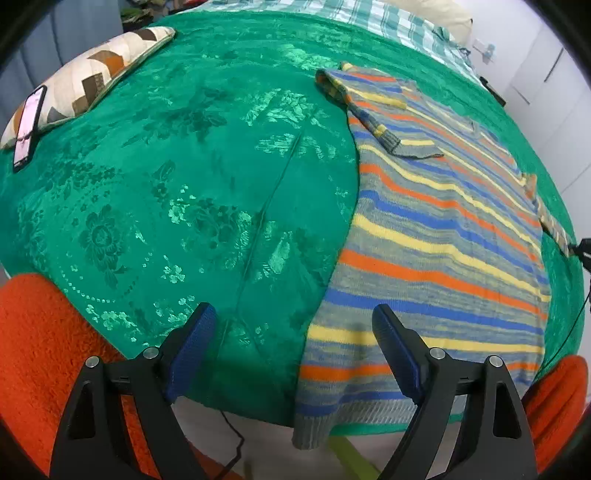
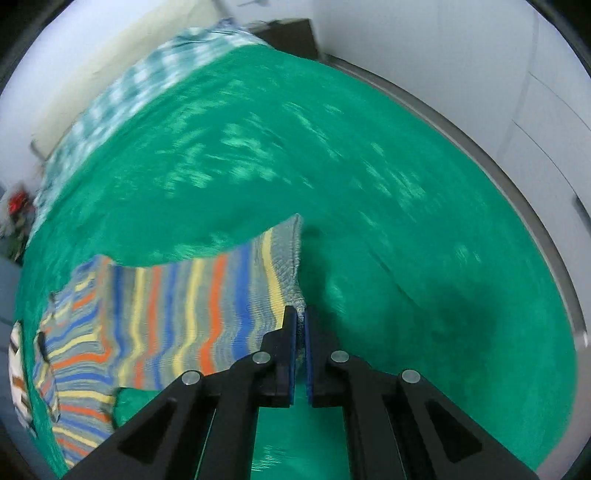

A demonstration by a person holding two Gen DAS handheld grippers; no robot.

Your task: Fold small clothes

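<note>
A knitted sweater (image 1: 436, 236) with grey, blue, orange and yellow stripes lies flat on the green bedspread (image 1: 192, 177), its hem at the near bed edge. One sleeve (image 1: 373, 110) is folded across the chest. My left gripper (image 1: 295, 314) is open above the hem's left corner, one finger over the sweater, the other over bare bedspread. My right gripper (image 2: 300, 312) is shut on the ribbed cuff of the other sleeve (image 2: 221, 302), which stretches away to the left in the blurred right wrist view. That sleeve (image 1: 550, 218) also shows at the far right of the left wrist view.
A patterned pillow (image 1: 92, 77) with a phone (image 1: 29, 122) on it lies at the bed's far left. Checked bedding (image 1: 388, 18) is at the head. Orange fleece fabric (image 1: 40, 350) sits at both lower corners. A cable (image 1: 232, 435) hangs below the bed edge. White cupboards (image 2: 535, 129) are beside the bed.
</note>
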